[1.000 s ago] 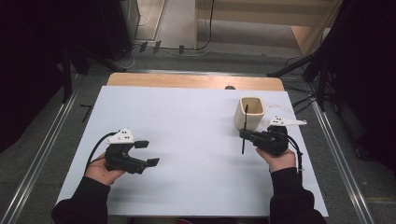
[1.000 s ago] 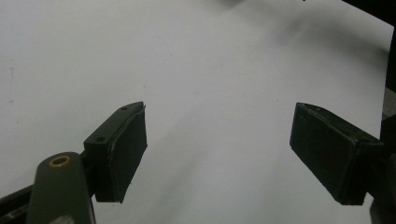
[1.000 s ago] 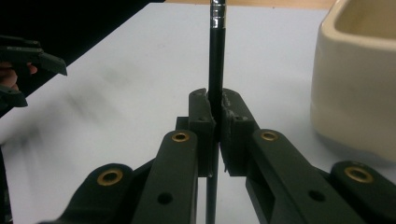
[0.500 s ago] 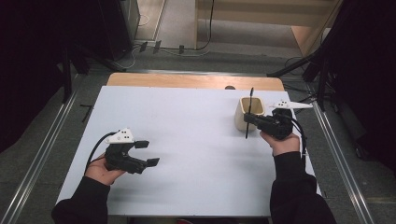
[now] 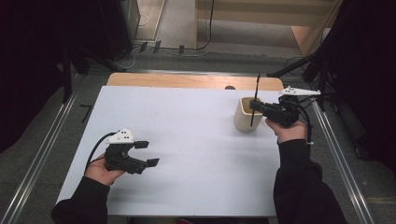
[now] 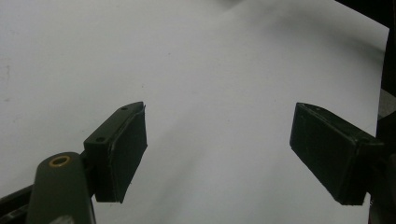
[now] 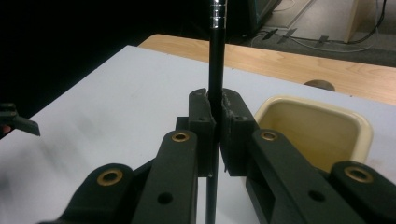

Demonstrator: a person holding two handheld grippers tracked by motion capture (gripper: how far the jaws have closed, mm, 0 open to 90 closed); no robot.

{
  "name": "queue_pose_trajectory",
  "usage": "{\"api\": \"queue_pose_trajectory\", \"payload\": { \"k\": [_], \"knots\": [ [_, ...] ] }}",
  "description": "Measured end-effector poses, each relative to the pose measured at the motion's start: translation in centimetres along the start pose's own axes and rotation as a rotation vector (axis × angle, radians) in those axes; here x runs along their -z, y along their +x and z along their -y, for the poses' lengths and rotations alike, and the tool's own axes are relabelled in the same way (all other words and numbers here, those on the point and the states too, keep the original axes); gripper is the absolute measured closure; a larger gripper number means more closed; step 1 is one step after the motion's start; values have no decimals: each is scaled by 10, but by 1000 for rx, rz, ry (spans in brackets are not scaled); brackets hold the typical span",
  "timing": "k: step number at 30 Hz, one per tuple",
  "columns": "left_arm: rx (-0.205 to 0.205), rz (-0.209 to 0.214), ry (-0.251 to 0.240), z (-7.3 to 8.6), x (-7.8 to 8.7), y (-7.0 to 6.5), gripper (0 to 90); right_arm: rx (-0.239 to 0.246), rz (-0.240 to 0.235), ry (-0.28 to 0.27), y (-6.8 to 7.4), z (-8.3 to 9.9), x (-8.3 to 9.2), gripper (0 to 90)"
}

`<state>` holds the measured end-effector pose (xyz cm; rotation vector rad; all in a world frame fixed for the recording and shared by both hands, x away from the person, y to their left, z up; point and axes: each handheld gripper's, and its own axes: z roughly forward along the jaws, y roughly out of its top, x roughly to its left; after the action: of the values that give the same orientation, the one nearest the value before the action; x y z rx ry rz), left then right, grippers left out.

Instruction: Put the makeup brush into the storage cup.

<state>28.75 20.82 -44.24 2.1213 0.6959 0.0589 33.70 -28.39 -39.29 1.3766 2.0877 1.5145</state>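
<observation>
— What is held at the far right of the table [image 5: 187,140]?

— A thin black pen [image 5: 254,100] is pinched upright between the pressed-together jaws of the right gripper [image 5: 256,106], gripped at mid-shaft, just above and beside the cream cup [image 5: 245,122].

— How is it likely to handle?

— It is judged light, stiff and smooth, so a slip or swivel is possible; a hold near the middle seems soundest.

— And the pose?

— The right forearm is extended far along the right edge, gripper pointing left. The left gripper [image 5: 147,154] is rested near left, jaws spread, nothing between them.
</observation>
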Motion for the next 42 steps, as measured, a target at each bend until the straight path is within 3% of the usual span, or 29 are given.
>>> {"api": "queue_pose_trajectory", "payload": {
  "k": [12,19,25,36,42],
  "knots": [
    [4,0,0,0,0,1,192,15,54,-29,-6,-25,1,859],
    [1,6,-2,0,0,1,191,30,108,-58,-10,-34,-5,859],
    [1,8,-1,0,0,1,192,43,179,-102,-13,-36,-14,859],
    [2,12,-1,0,-1,0,192,18,228,-152,-23,-29,-25,853],
    [2,13,-1,0,-1,0,191,3,235,-150,-28,-24,-28,853]
  ]
}}
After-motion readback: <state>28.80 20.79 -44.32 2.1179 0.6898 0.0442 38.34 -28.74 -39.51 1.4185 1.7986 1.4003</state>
